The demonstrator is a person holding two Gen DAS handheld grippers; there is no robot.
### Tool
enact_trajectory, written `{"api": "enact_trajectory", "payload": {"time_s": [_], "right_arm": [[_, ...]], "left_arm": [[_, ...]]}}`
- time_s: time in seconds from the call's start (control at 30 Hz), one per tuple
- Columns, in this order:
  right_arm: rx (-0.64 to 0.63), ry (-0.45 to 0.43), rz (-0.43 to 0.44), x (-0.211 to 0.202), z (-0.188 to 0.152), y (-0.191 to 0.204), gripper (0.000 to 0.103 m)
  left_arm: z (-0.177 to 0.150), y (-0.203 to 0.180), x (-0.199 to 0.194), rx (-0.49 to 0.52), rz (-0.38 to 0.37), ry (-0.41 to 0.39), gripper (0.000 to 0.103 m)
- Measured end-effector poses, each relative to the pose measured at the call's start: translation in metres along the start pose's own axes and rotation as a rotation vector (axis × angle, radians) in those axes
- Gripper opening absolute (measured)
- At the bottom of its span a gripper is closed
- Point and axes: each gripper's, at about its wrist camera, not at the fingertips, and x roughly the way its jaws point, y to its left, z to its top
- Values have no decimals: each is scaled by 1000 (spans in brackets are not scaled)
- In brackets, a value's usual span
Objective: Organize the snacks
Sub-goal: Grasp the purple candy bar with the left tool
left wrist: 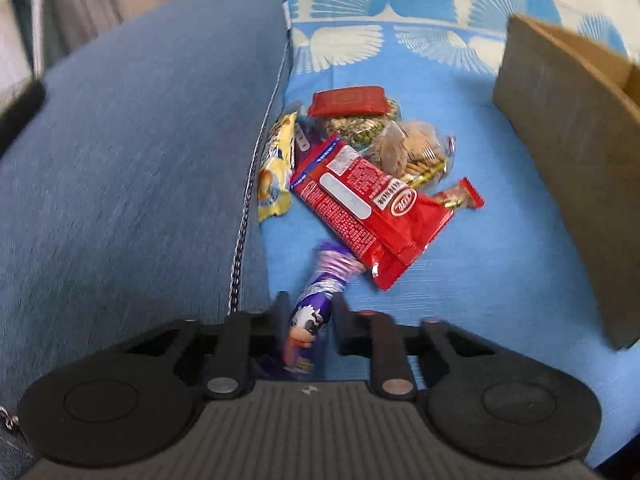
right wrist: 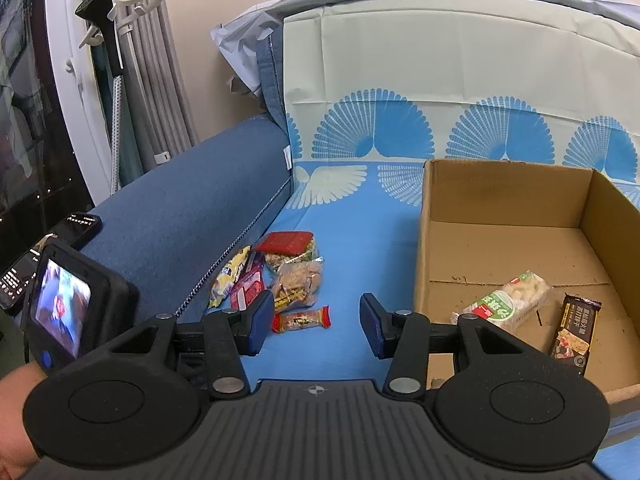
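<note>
We've got the purple snack pack [left wrist: 316,300] pinched between the left gripper's [left wrist: 306,312] jaws, low at six o'clock over the blue sofa cover [left wrist: 480,240]. It looks light, crinkly and slippery, so we'd grip mid-body, not the twisted end. Right gripper [right wrist: 316,322] hangs with jaws wide apart; the cardboard box [right wrist: 500,184] sits at two o'clock.

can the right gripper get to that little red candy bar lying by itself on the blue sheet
Probably yes. The right gripper is open with nothing held, and the small red bar lies apart from the pile, in the open just ahead of its fingers.
</note>
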Motion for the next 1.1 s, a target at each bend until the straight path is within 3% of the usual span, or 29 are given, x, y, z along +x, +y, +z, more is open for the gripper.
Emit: {"api": "enact_trajectory", "payload": {"time_s": [0.23, 0.47, 0.6, 0.73, 0.93, 1.1], "right_arm": [[-9, 10, -9, -1, -4, 1, 50], [-42, 40, 17, 5, -10, 8, 50], [-73, 60, 45, 10, -14, 16, 37], [-84, 73, 70, 16, -12, 24, 37], [-79, 121, 90, 56, 4, 37, 37], [9, 223, 56, 115, 8, 39, 40]], "left_arm": [[-12, 13, -18, -152, -135, 35, 15], [-9, 8, -2, -154, -181, 92, 17], [-9, 11, 3, -165, -216, 103, 18], [-10, 12, 1, -162, -215, 91, 16], [-10, 13, -1, -162, -218, 69, 16], [-12, 14, -4, -159, -226, 53, 16]]}}
